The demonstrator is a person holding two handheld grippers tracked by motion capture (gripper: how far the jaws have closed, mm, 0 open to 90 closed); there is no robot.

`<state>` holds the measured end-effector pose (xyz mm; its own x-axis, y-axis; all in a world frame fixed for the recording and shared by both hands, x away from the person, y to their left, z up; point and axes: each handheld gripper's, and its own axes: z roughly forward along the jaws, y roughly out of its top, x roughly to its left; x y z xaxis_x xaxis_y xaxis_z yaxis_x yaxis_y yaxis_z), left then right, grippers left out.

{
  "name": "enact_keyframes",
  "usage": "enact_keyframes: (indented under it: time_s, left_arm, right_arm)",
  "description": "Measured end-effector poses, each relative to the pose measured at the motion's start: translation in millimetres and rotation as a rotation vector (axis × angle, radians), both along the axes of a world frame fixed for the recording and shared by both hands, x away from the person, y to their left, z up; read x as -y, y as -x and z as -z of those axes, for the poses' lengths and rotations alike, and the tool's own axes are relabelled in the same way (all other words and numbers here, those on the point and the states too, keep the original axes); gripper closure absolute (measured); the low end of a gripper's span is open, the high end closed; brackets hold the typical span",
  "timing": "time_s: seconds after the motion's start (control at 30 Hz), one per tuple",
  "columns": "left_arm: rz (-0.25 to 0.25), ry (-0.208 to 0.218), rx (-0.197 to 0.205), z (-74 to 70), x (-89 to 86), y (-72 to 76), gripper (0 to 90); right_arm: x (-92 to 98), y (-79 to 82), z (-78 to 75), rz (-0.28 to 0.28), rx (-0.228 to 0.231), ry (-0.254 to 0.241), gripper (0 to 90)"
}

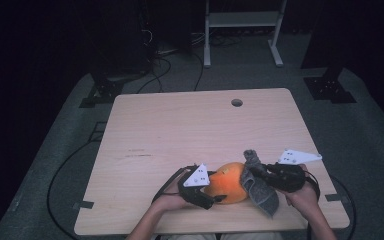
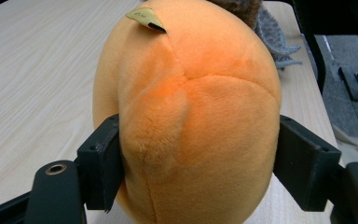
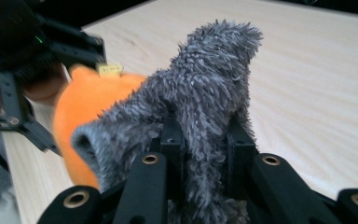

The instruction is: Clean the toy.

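While the left gripper (image 2: 191,168) braces an orange plush ball (image 1: 228,182) near the front edge of the wooden table (image 1: 190,125), its jaws press into the soft sides, apparently to keep the toy from rolling or sliding. Just to the ball's right, the right gripper (image 3: 205,140) pinches a shaggy grey fabric piece (image 1: 257,185) tightly between its nearly closed jaws; the fabric drapes against the ball's right flank, its upper end standing above the jaws and its lower end hanging toward the table edge. Holding one side steady while the other grips the fabric suggests the two are being pulled apart or fitted together. A small yellow tag (image 2: 145,17) sticks up from the ball's top.
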<state>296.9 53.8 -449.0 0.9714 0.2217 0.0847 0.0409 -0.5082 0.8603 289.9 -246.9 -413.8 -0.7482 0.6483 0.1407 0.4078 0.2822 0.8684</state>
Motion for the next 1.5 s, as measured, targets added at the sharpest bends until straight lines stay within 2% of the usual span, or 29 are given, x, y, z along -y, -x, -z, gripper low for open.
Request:
enact_keyframes:
  time_s: [0.13, 0.17, 0.23, 0.27, 0.33, 0.37, 0.4, 0.47, 0.53, 0.6, 0.67, 0.7, 0.77, 0.83, 0.87, 0.9, 0.93, 1.03, 1.07, 1.1, 1.13, 1.17, 1.23, 1.27, 1.37, 1.43, 1.5]
  left_arm:
    - [0.011, -0.009, 0.022, 0.0, 1.9, 2.7, 26.4]
    - [0.016, -0.012, 0.025, -0.2, 2.2, 3.2, 26.5]
    - [0.019, -0.011, 0.025, 0.0, 2.3, 3.0, 26.5]
    - [0.021, -0.008, 0.025, 0.2, 2.6, 3.1, 26.6]
    - [0.024, -0.009, 0.026, 0.3, 3.2, 3.6, 26.7]
    - [0.023, -0.014, 0.027, 0.3, 3.3, 3.9, 26.7]
    - [0.019, -0.012, 0.024, 0.7, 3.7, 4.1, 26.6]
    - [0.020, -0.012, 0.026, 0.7, 4.1, 4.3, 26.7]
    - [0.025, -0.015, 0.036, 0.4, 4.4, 5.3, 26.7]
    - [0.025, -0.016, 0.037, 0.4, 4.8, 5.3, 26.7]
    - [0.024, -0.018, 0.040, 0.3, 5.0, 5.6, 26.7]
    - [0.026, -0.020, 0.041, 0.2, 4.8, 5.9, 26.7]
    - [0.026, -0.024, 0.046, 0.0, 5.2, 6.6, 26.6]
    - [0.026, -0.022, 0.048, -0.2, 6.7, 7.2, 26.6]
    - [0.027, -0.022, 0.051, -0.4, 7.1, 7.5, 26.6]
    - [0.026, -0.025, 0.052, -1.0, 7.3, 7.2, 26.6]
    - [0.023, -0.021, 0.049, -0.8, 7.5, 7.1, 26.6]
    - [0.021, -0.014, 0.047, -0.5, 8.4, 6.9, 26.7]
    - [0.021, -0.017, 0.049, -0.7, 8.5, 7.1, 26.7]
    - [0.020, -0.022, 0.054, -1.0, 8.4, 7.5, 26.7]
    - [0.018, -0.022, 0.057, -0.9, 9.0, 8.0, 26.6]
    - [0.013, -0.022, 0.056, -0.9, 10.3, 8.5, 26.6]
    - [0.010, -0.019, 0.060, -2.2, 11.0, 8.0, 26.4]
    - [-0.003, -0.008, 0.052, -2.2, 11.4, 7.5, 25.8]
    - [-0.036, 0.021, 0.039, -2.0, 12.1, 5.8, 25.6]
    - [-0.035, 0.014, 0.048, -2.8, 13.6, 6.4, 25.6]
    - [-0.039, 0.005, 0.060, -3.3, 15.8, 8.7, 25.6]
  right_arm:
    - [6.5, -11.7, 19.5, 0.084, -0.064, 0.105, 73.6]
    - [8.9, -11.1, 18.1, 0.084, -0.064, 0.097, 73.7]
    - [9.4, -4.1, 5.6, 0.055, -0.027, 0.038, 73.5]
    - [8.1, -0.5, -2.2, 0.016, -0.005, -0.020, 73.4]
    - [3.7, 0.4, -5.3, -0.024, -0.011, -0.062, 73.3]
    - [0.8, -1.9, -1.7, -0.026, -0.018, -0.039, 73.1]
    - [-0.4, -6.5, 6.6, -0.007, -0.040, 0.000, 73.1]
    - [3.2, -12.4, 15.0, 0.046, -0.073, 0.034, 73.3]
    - [6.1, -11.3, 12.5, 0.082, -0.054, 0.093, 73.6]
    - [7.8, -6.1, 3.6, 0.061, -0.036, 0.032, 73.6]
    - [4.9, -1.4, -4.5, 0.001, -0.019, -0.041, 73.4]
    - [2.9, -1.8, -4.1, -0.008, -0.020, -0.048, 73.2]
    - [0.9, -4.5, 1.5, -0.004, -0.035, -0.026, 73.1]
    - [2.7, -9.6, 10.7, 0.036, -0.064, 0.035, 73.2]
    - [6.3, -9.6, 10.5, 0.052, -0.073, 0.041, 73.5]
    - [8.6, -8.4, 8.1, 0.050, -0.065, 0.022, 73.5]
    - [10.8, -3.0, -0.9, 0.026, -0.047, -0.033, 73.5]
    - [3.3, 6.0, -16.3, -0.045, 0.001, -0.096, 73.4]
    - [-1.4, 7.2, -18.0, -0.066, 0.008, -0.089, 73.2]
    - [-4.8, 7.0, -17.2, -0.068, 0.011, -0.061, 73.1]
    - [-10.2, 5.3, -12.0, -0.040, 0.008, 0.014, 73.0]
    - [-12.7, 3.4, -6.6, -0.015, 0.003, 0.068, 73.1]
    - [-10.2, 4.4, -7.6, -0.003, -0.007, 0.047, 73.5]
    - [-9.9, 7.3, -12.6, -0.010, 0.010, 0.045, 73.5]
    - [-15.0, 17.2, -28.0, -0.088, 0.053, -0.021, 73.3]
    - [-24.3, 19.5, -29.1, -0.111, 0.070, 0.014, 72.9]
    - [-29.4, 17.7, -24.1, -0.098, 0.068, 0.067, 73.0]
